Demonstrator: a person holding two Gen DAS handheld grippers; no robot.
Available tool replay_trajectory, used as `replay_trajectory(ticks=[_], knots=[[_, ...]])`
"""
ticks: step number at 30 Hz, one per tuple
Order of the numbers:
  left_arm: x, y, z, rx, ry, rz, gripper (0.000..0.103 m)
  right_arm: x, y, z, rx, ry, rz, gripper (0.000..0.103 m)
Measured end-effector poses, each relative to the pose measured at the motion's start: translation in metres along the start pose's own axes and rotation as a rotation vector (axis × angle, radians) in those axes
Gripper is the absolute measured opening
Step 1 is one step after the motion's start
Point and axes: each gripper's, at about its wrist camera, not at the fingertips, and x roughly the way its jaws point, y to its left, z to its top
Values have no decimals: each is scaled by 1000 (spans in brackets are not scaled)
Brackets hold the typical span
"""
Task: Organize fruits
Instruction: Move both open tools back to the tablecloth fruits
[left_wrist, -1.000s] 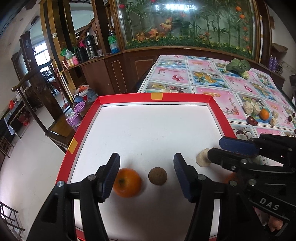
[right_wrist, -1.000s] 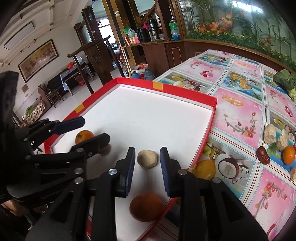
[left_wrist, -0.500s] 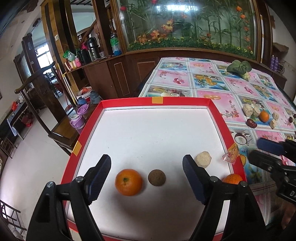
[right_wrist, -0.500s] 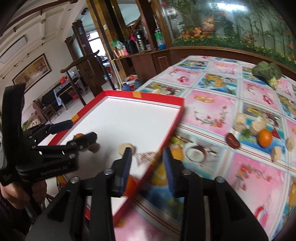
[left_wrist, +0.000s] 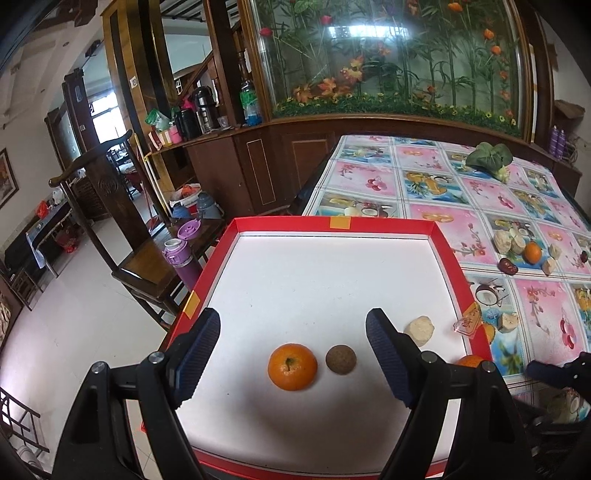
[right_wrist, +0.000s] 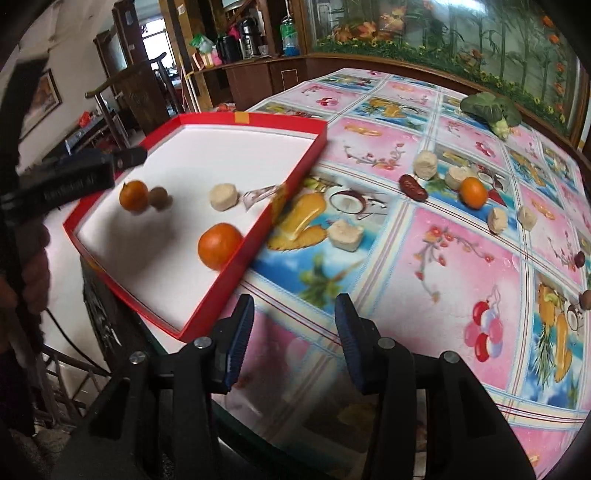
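Table (right_wrist: 424, 258) with pink-and-blue fruit-print glossy tablecloth fills the right wrist view; its far end runs to 12–1 o'clock in the left wrist view. Shallow rectangular tray with red cardboard rim and white floor (left_wrist: 332, 230) sits at the table's edge, at 9–10 o'clock in the right wrist view (right_wrist: 317, 147). Left tongs (left_wrist: 293, 356), black with blue ribbed pads, hang over the tray's near half, jaws wide, gripping nothing; a round orange tangerine with a green stem dimple (left_wrist: 292, 366) and a small brown rough-skinned ball fruit (left_wrist: 341, 359) lie on the tray floor between the pads, almost touching each other, clear of both pads. Right tongs (right_wrist: 293, 338), same build, sit at 6 o'clock in their own view over bare tablecloth just outside the tray's near corner, jaws part open, nothing between them. Second orange tangerine (right_wrist: 219, 245) lies in the tray against its right rim. Pale beige lumpy chunk (left_wrist: 419, 329) lies in the tray at 3 o'clock from the brown ball. Clear crumpled plastic scrap (right_wrist: 258, 195) leans on the right rim. Loose on the table at 1–2 o'clock: another tangerine (right_wrist: 472, 192), dark red date (right_wrist: 413, 186), several beige chunks, green leafy vegetable (right_wrist: 489, 107) further back.
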Motion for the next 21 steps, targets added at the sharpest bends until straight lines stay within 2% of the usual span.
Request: replay_trajectory(ticks=[6, 12, 17, 19, 21], knots=[[-1, 1, 1, 5, -9, -7, 82, 7, 23, -7, -47, 17, 7, 46], [2, 2, 1, 3, -2, -6, 82, 3, 40, -16, -78, 29, 82, 46], [0, -2, 3, 13, -6, -10, 82, 1, 57, -17, -121, 26, 191, 46], [-2, -6, 4, 19, -10, -17, 82, -4, 53, -17, -121, 2, 183, 46], [-5, -13, 6, 33, -17, -36, 82, -14, 33, -12, -73, -29, 165, 46]])
